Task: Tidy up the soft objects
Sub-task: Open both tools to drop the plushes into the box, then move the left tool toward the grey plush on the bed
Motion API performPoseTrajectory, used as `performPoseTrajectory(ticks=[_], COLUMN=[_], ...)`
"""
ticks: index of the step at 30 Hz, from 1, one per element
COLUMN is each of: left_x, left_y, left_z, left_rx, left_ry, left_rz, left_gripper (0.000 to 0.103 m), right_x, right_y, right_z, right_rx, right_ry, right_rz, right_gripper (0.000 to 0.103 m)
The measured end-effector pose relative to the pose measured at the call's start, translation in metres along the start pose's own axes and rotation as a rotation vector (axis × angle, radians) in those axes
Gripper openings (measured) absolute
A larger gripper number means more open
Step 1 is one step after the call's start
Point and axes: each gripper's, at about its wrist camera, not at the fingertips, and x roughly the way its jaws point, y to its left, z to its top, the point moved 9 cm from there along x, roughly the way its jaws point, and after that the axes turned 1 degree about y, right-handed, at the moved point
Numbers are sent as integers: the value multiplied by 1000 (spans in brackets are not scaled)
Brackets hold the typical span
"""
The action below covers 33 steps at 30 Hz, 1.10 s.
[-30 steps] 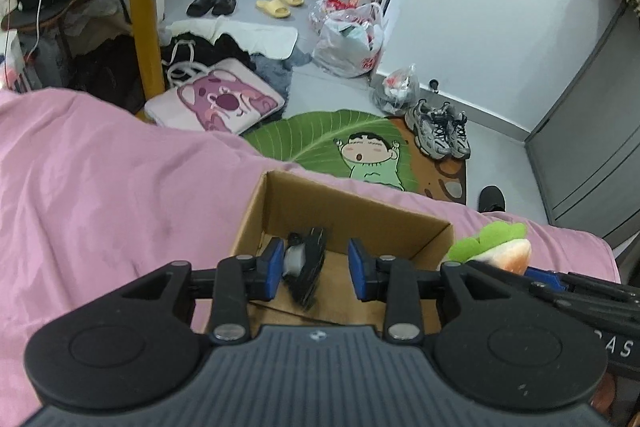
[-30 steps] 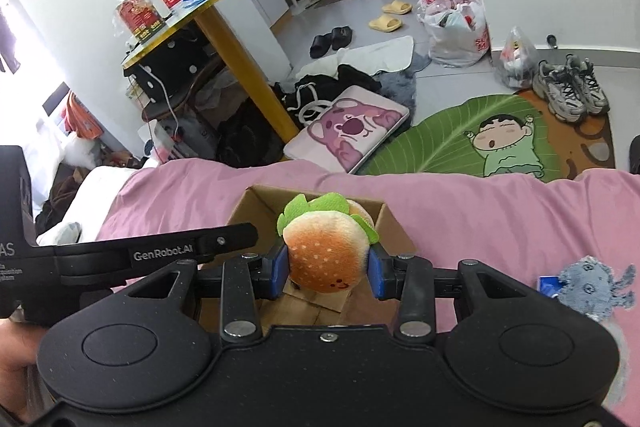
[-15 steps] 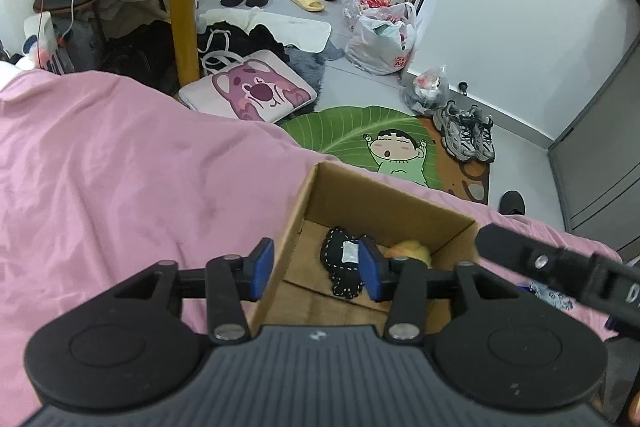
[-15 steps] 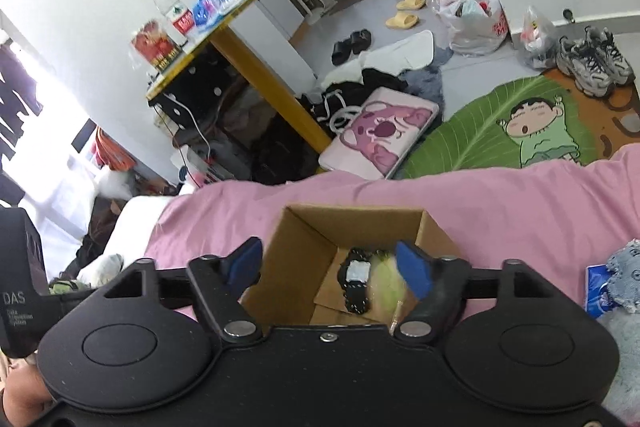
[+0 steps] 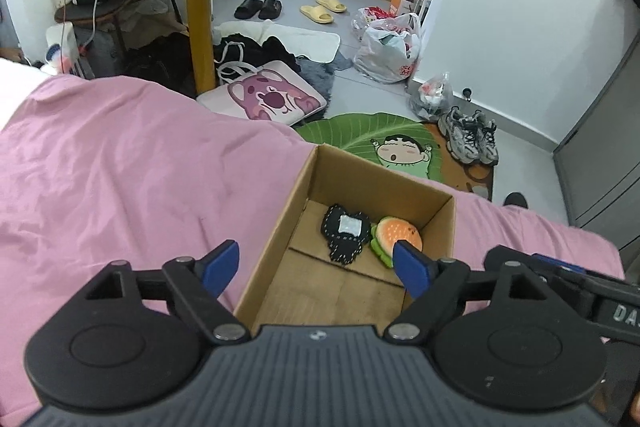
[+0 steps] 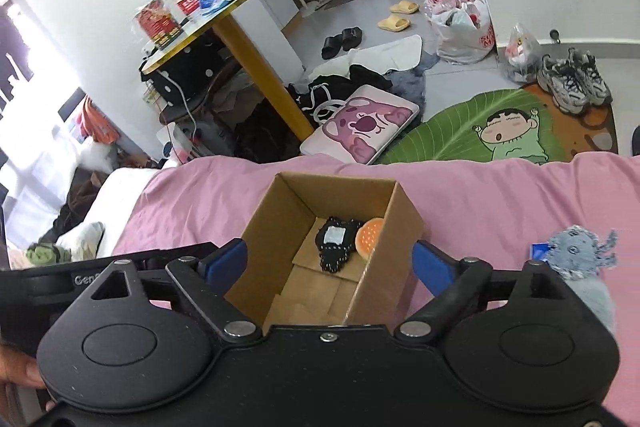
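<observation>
An open cardboard box (image 5: 280,239) (image 6: 404,223) rests on the pink bed cover. At its far end lie a black soft toy with a white patch (image 5: 346,231) (image 6: 334,241) and a plush burger (image 5: 398,233) (image 6: 369,233), side by side. My left gripper (image 5: 318,267) hangs open above the box's near end, nothing between its blue pads. My right gripper (image 6: 328,261) is open too, wide across the box, empty. A grey-blue frayed soft toy (image 6: 582,255) lies on the cover to the right of the box.
The pink cover (image 5: 120,167) spreads wide to the left of the box. Beyond the bed edge the floor holds a pink bear cushion (image 5: 266,99), a green cartoon mat (image 5: 384,139), sneakers (image 5: 472,139), bags and slippers. A yellow-legged table (image 6: 224,15) with bottles stands at the back left.
A second ago the left gripper held the black toy and the right held the plush burger over the box. Both let go; the toys now lie in the box and the grippers have pulled back.
</observation>
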Motion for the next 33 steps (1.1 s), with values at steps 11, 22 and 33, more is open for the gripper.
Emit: performPoseTrajectory(ticks=[11, 22, 33], left_x=[-41, -79, -109], left_y=[-22, -37, -54], left_z=[-18, -33, -48], left_rx=[13, 33, 38], left_ry=[-76, -128, -150], left_rz=[14, 15, -19], left_gripper=[100, 103, 103], right_x=[-49, -83, -119], right_y=[-7, -11, -27], right_z=[-14, -16, -16], right_rx=[-72, -110, -77], right_ry=[-48, -72, -123], right_rz=[-29, -20, -13], right_gripper=[101, 103, 103])
